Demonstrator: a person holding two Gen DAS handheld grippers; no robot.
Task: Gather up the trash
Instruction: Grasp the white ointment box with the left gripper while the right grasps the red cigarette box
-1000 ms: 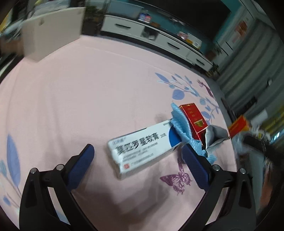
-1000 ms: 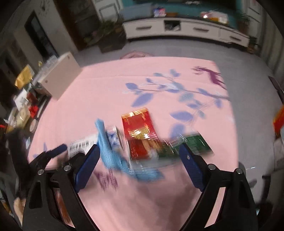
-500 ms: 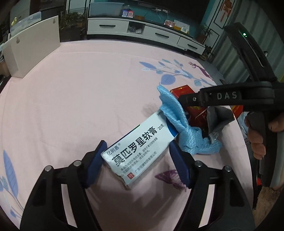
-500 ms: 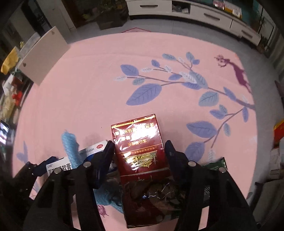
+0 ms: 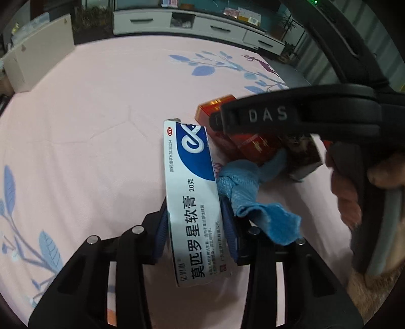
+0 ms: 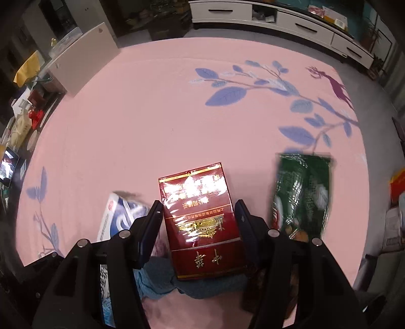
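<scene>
Left gripper (image 5: 196, 234) fingers, just closing, clamp white-blue box (image 5: 192, 197), frame centre. Right gripper (image 6: 198, 225) fingers grip red pack (image 6: 201, 220); blue cloth (image 6: 192, 283) underneath.

A pink rug (image 6: 141, 121) printed with blue leaves and a purple deer covers the floor. Beyond its far edge a long white TV cabinet (image 6: 291, 22) with dark drawer handles stands against the wall. A white panel (image 6: 83, 60) leans at the rug's left edge, beside cluttered shelves.
</scene>
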